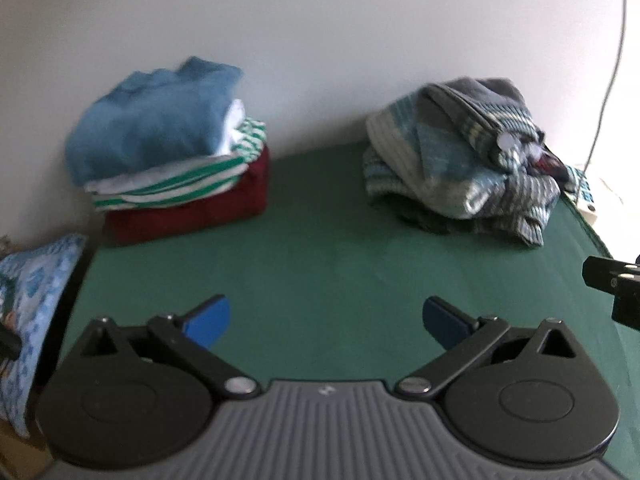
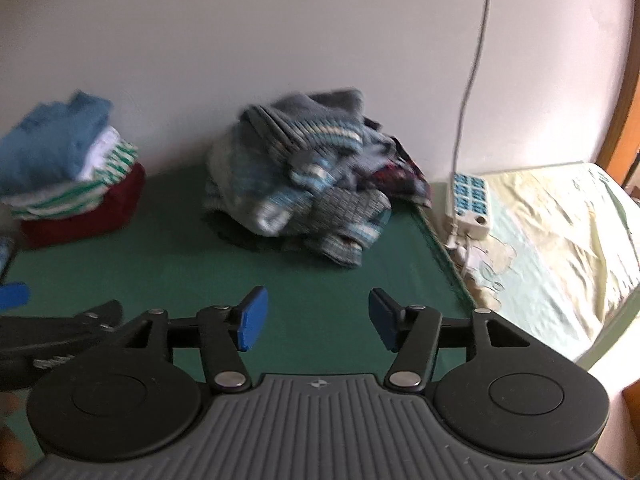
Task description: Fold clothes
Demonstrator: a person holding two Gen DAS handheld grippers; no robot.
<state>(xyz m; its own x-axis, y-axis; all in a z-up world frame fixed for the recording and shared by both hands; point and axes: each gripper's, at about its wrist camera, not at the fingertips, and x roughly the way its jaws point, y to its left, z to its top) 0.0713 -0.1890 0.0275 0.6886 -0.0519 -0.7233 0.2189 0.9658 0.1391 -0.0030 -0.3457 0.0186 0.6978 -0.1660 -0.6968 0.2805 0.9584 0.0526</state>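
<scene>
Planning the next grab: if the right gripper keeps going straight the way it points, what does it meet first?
Probably the bare green table cover, short of the unfolded clothes heap; nothing between the right gripper jaws.

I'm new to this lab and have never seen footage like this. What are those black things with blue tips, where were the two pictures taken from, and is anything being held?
Those are two hand-held grippers; a person carries one in each hand. Each picture comes from a camera on one gripper, looking forward along its fingers. The left gripper and the right gripper are both open, holding nothing. Below them is a green cloth surface. By the wall sits a folded stack: blue on top, green-striped white, dark red beneath. To its right lies an unfolded heap of knitwear. Beside the surface, the right view shows a power strip.
</scene>
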